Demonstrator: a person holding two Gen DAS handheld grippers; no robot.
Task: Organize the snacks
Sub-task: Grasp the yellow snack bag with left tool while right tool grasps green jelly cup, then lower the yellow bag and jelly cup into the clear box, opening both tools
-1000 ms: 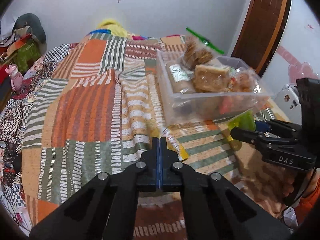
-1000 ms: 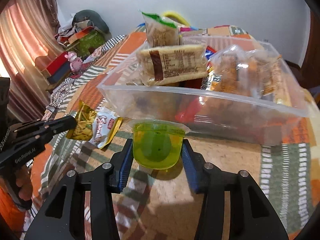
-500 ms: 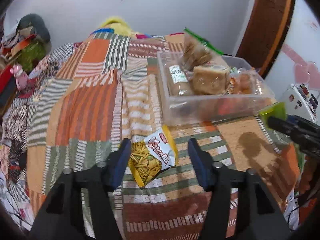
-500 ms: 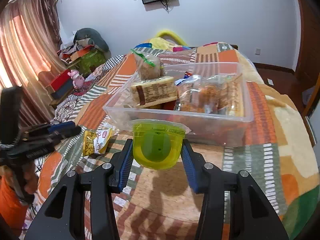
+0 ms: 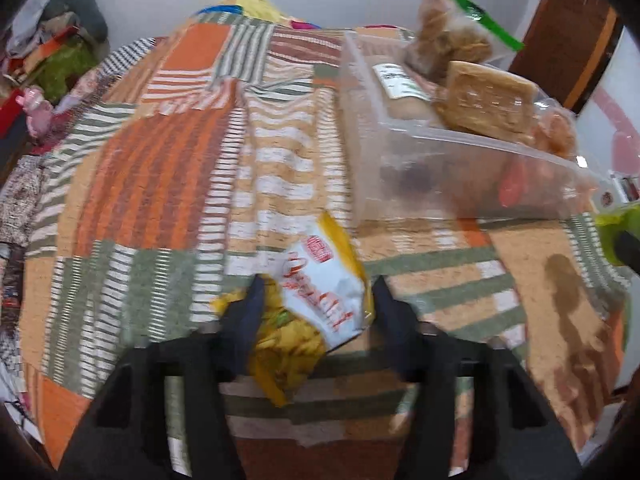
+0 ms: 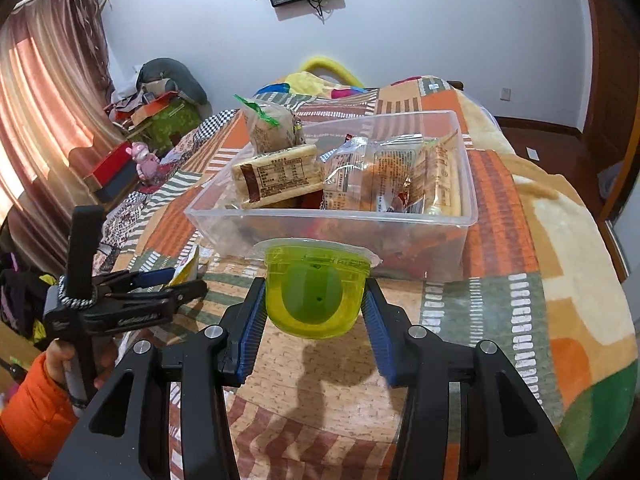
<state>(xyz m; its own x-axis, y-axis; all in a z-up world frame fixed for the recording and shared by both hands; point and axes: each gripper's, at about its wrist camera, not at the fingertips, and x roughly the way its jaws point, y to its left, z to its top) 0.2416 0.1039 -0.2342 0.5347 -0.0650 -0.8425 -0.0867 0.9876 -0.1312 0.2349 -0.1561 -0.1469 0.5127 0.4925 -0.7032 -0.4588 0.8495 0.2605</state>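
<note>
Since the earlier frames the left claw (image 5: pixel 316 300) has spread from pressed together and dropped over the chip bag (image 5: pixel 308 312), lower centre on the quilt (image 5: pixel 160 168); its jaws are closing with the bag between them, so pickup is near. The right claw (image 6: pixel 314 300) has lifted, pinching the jelly cup (image 6: pixel 314 292) before the bin (image 6: pixel 400 236).
</note>
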